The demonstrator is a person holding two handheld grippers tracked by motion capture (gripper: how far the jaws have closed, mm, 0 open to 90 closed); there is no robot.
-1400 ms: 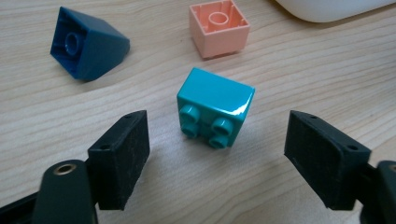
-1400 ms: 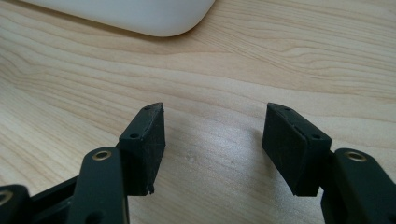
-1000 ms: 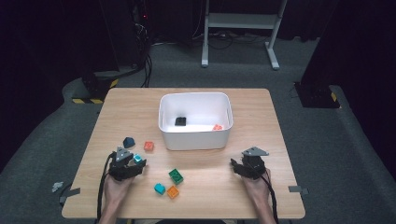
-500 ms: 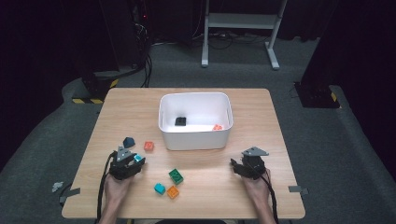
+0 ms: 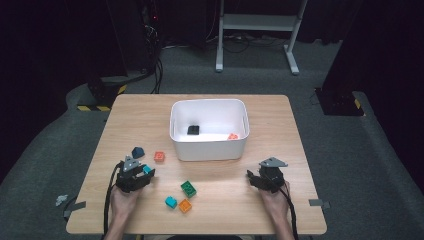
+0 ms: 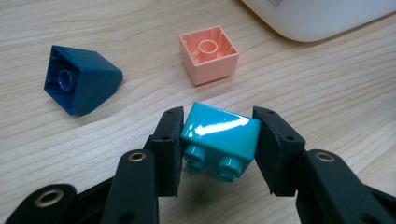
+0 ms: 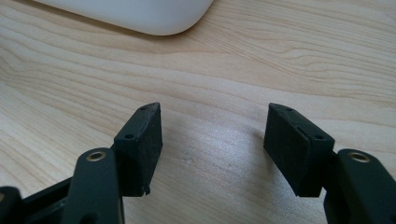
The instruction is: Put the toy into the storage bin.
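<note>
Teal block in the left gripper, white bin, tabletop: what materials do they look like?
Teal block: glossy moulded plastic, going by the sharp highlight and moulded studs. White bin: likely plastic with a satin finish; smooth rounded corners, soft sheen. Tabletop: light wood grain, matte; whether solid wood or laminate cannot be told.

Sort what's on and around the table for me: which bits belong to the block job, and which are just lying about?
Part of the job:
left gripper, shut on a teal block
right gripper, open
white bin, black block and orange block inside
loose blocks: dark blue, salmon, green, teal, orange

Lying about:
white stand
floor cables
</note>
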